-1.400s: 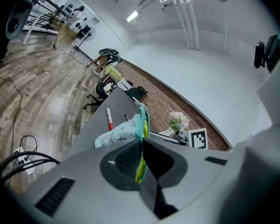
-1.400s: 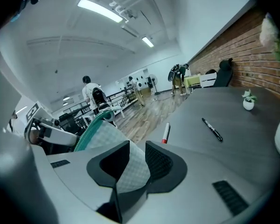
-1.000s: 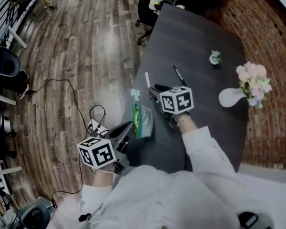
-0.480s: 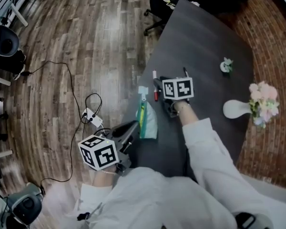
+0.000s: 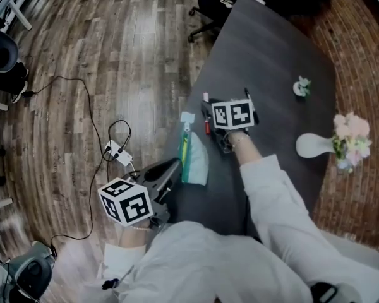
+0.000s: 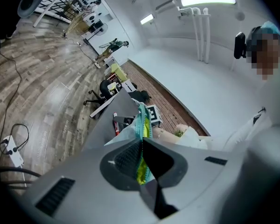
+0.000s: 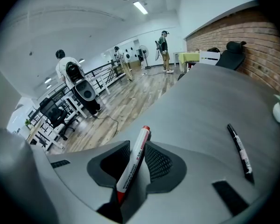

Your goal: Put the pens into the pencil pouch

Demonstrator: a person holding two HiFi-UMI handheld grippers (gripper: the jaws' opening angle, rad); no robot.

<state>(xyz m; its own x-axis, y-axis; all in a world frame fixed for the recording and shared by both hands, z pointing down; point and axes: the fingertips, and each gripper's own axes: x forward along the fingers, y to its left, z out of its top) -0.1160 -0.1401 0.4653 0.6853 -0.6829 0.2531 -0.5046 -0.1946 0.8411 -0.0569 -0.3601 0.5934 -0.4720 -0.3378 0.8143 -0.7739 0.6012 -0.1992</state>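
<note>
Pick-up step: the right tool (image 7: 136, 146) takes a red marker (image 7: 130, 167) while the left tool (image 5: 169, 172) holds the pencil pouch (image 5: 194, 161).

The right tool's jaws are closed on the red marker, with a pad against each side. It points steeply down, and the marker's far tip seems to rest on the dark surface (image 5: 271, 55) near its left edge. The left tool's jaws are pressed together on the near end of the teal pouch, which lies along the surface's left edge, just nearer than the marker. A black pen (image 7: 238, 147) lies loose on the surface to the marker's right. Neither pen appears to be in the pouch yet. The next move is probably to lift the marker, carry it the short way back to the pouch and slide it tip first into the opening. The left tool would need to keep that opening steady and spread.
</note>
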